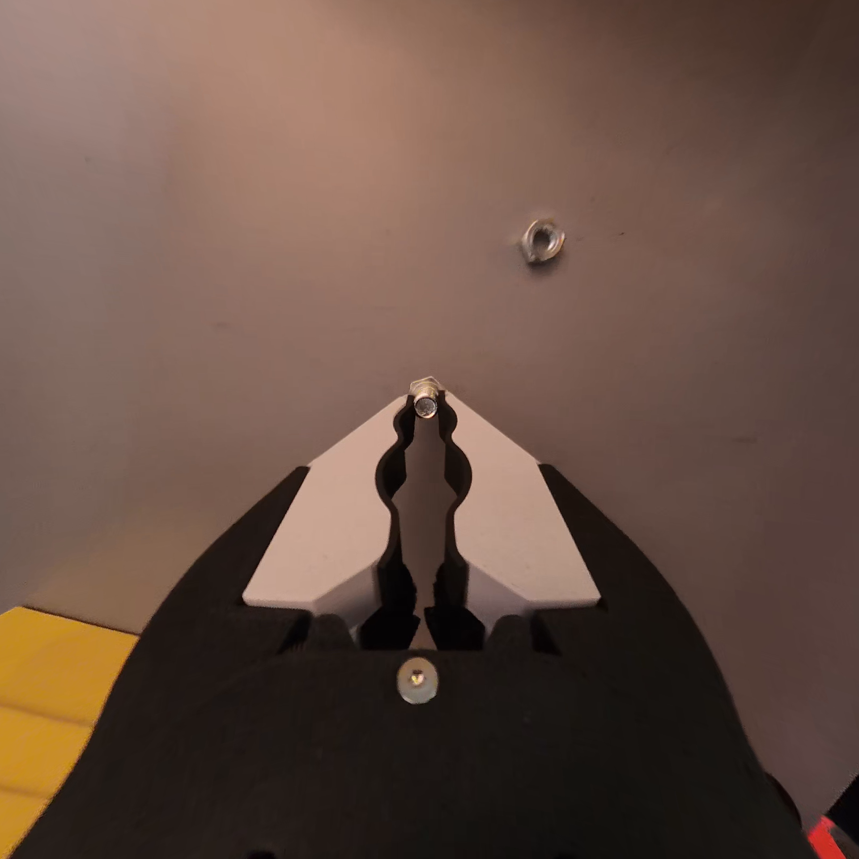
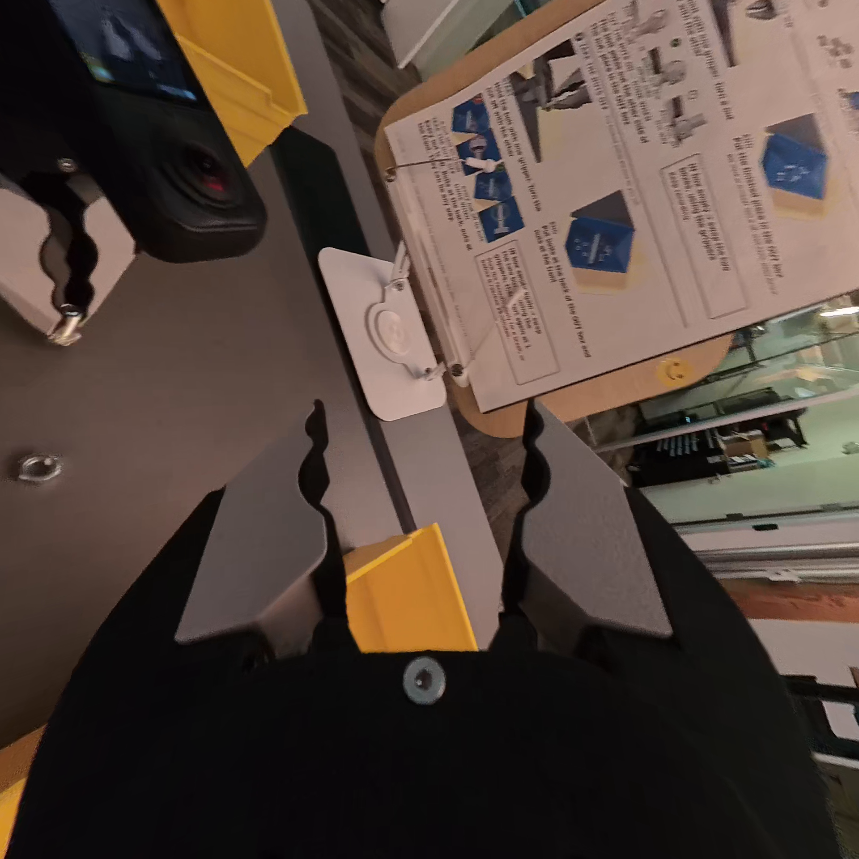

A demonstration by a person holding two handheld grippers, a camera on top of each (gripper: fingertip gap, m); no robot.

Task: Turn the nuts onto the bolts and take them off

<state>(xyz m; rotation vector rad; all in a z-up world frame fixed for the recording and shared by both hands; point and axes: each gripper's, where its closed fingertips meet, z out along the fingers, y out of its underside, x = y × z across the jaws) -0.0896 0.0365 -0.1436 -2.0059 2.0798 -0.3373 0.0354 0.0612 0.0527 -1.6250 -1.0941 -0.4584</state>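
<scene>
bolt [image 1: 425, 405] upright, head on table [image 1: 279, 232]

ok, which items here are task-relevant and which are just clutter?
Job:
- bolt, gripped at the left tool tips
- loose nut on the grey table
- right tool, open, empty

Clutter:
- yellow bins
- clipboard with instruction sheet

A wooden clipboard [image 2: 511, 418] with a printed instruction sheet [image 2: 627, 186] stands ahead of the right tongs, past the edge of the grey surface [image 2: 186, 372]. One yellow bin [image 2: 409, 590] shows between those tongs; another [image 2: 232, 69] lies farther ahead-left.
</scene>
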